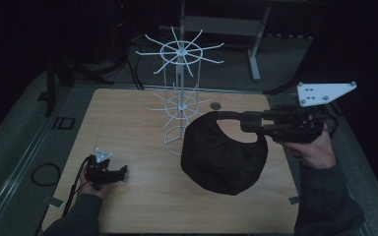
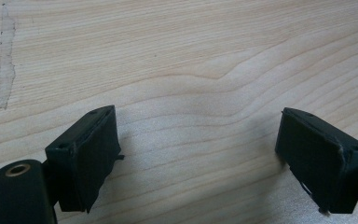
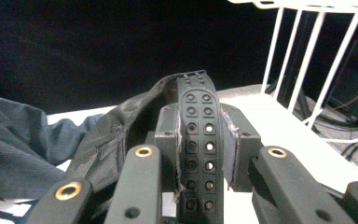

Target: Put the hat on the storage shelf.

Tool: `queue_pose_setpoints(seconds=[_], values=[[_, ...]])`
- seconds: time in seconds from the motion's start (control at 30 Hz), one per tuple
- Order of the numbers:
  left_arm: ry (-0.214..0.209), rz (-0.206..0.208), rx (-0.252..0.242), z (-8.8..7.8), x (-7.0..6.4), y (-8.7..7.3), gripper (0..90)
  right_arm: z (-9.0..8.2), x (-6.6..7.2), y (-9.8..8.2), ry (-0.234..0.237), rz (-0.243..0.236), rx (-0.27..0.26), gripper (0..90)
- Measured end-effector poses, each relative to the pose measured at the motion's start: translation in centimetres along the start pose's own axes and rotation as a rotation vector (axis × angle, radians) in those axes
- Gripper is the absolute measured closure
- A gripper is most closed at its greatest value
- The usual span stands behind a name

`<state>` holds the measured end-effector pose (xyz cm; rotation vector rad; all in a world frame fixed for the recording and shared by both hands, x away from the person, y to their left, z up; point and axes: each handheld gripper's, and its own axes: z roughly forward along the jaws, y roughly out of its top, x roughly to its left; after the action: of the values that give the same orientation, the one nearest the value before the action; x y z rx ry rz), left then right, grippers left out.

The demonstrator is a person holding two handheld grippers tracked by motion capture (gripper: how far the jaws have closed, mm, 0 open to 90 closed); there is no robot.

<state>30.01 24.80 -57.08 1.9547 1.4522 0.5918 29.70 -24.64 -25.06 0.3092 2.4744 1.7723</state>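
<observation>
The right tongs (image 1: 236, 120) pinch the perforated adjuster strap (image 3: 199, 140) of a black cap (image 1: 224, 155), which hangs above the table (image 1: 128, 123) near its right edge, just beside the white wire display rack (image 1: 179, 93). The left tongs (image 1: 120, 172) rest near the table's front left corner, spread wide with nothing between them.

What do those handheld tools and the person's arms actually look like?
Both tools are black. The left tool trails a dark cable and carries a small grey plate; its pads are blocky. The right tool bears a larger pale three-cornered plate with dark dots, and brass-ringed holes mark its arms. Both sleeves are dark grey.
</observation>
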Motion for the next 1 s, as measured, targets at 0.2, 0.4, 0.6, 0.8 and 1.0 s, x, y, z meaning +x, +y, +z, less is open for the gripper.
queue_pose_setpoints(seconds=[0.2,0.4,0.6,0.8,1.0], values=[[0.0,0.0,0.0,0.0,0.0,0.0,13.6,0.8,-0.1,0.3,0.033,-0.004,0.0,70.7],[0.0,0.0,0.0,0.0,0.0,0.0,13.6,2.1,-0.4,0.9,0.066,-0.008,0.001,70.7],[0.0,0.0,0.0,0.0,0.0,0.0,13.6,3.0,-0.8,1.6,0.094,-0.012,-0.009,70.7],[0.0,0.0,0.0,0.0,0.0,0.0,13.6,3.5,-1.2,2.2,0.109,-0.009,-0.022,70.7],[0.0,-0.001,0.0,0.0,0.0,0.0,13.6,4.3,-2.6,3.1,0.14,0.003,-0.046,70.7]])
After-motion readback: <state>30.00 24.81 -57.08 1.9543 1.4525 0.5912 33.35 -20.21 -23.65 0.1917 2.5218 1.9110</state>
